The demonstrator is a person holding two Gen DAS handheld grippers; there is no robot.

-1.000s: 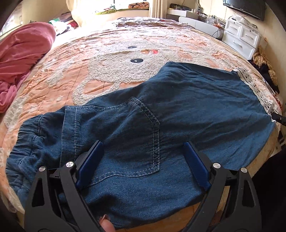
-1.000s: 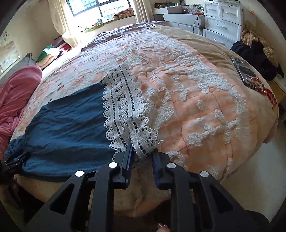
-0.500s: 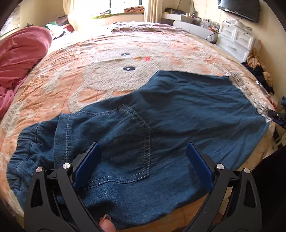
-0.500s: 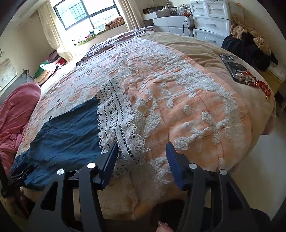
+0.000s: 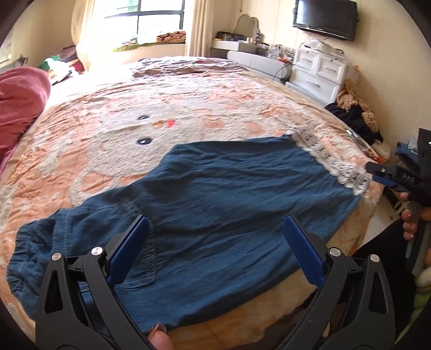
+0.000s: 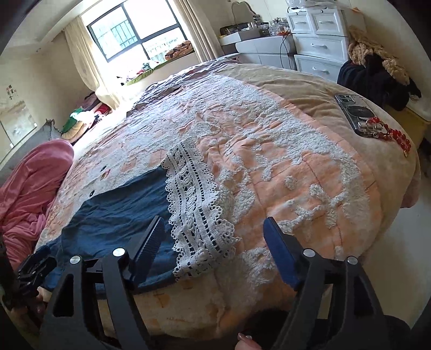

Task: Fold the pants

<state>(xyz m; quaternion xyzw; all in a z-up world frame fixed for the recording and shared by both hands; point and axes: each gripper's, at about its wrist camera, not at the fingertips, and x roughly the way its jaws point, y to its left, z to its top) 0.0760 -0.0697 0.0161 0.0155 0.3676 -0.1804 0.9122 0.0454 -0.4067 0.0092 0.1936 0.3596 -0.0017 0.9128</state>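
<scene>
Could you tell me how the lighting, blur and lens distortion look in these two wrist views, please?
Left wrist view: the window is blown out, glare washing the curtain; the pants look slightly smeared around the pocket; fisheye bows the bed into a dome. Right wrist view: sharper, the lace hem crisp; the window is bright yet readable; dark vignette at the corners.

A peach blanket (image 5: 113, 150) with a fuzzy white cartoon face is being spread over the whole bed. A pink cover (image 6: 29, 188) is being left bunched at one side, and a phone (image 6: 357, 113) with red beads (image 6: 396, 137) is being kept near the far edge.
</scene>
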